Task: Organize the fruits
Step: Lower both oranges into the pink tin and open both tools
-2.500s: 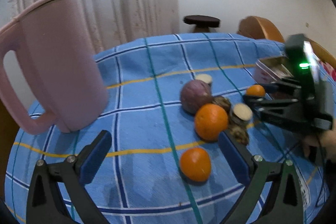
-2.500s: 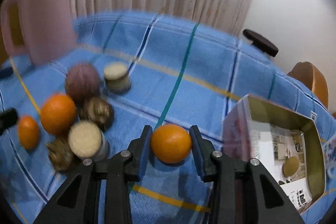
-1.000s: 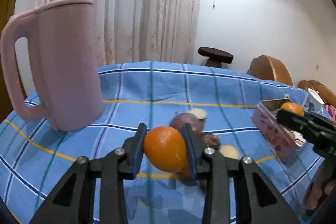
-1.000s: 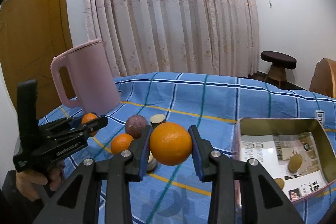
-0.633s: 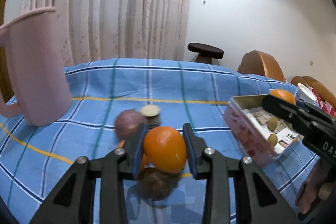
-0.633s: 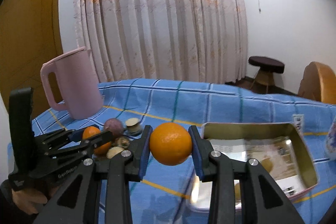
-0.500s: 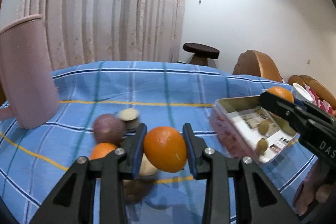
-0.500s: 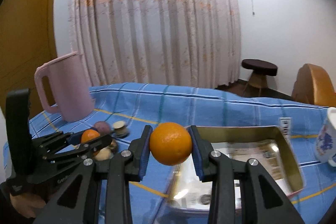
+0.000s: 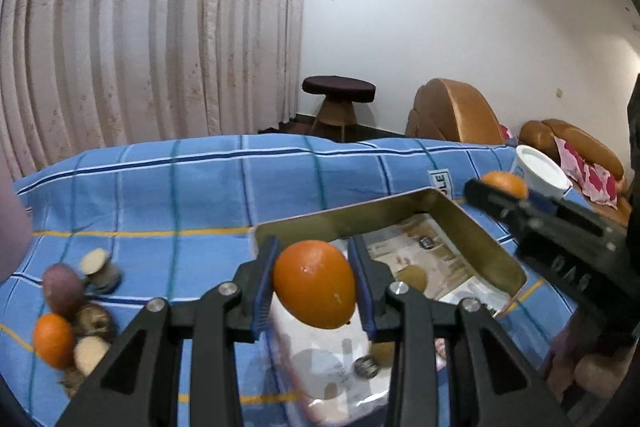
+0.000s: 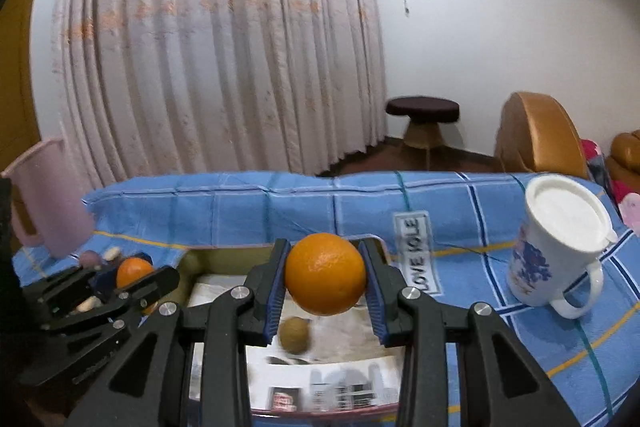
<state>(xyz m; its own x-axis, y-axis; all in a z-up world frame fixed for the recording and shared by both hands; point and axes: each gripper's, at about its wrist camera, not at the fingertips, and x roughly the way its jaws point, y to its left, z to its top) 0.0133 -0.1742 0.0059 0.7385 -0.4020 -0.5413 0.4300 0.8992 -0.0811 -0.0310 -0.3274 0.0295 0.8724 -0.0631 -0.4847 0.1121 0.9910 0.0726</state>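
My left gripper (image 9: pixel 314 267) is shut on an orange (image 9: pixel 316 291) and hangs over the near left end of the open gold tin box (image 9: pixel 476 231). My right gripper (image 10: pixel 325 265) is shut on a second orange (image 10: pixel 326 281) above the same tin box (image 10: pixel 224 253), over its far end. A brown kiwi-like fruit (image 10: pixel 294 335) lies on the printed paper inside the box. On the blue checked cloth to the left lies a loose pile with another orange (image 9: pixel 52 341), a purple fruit (image 9: pixel 62 289) and sliced pieces. In the right wrist view the left gripper (image 10: pixel 136 281) shows at the left.
A white lidded mug (image 10: pixel 556 247) stands right of the box. A pink jug (image 10: pixel 44 199) stands at the table's far left. Behind the table are a curtain, a dark stool (image 10: pixel 422 109) and brown armchairs. A hand shows at the lower right of the left wrist view.
Both grippers have swung right, away from the fruit pile and the pink jug, to above the tin box. Each has kept its orange.
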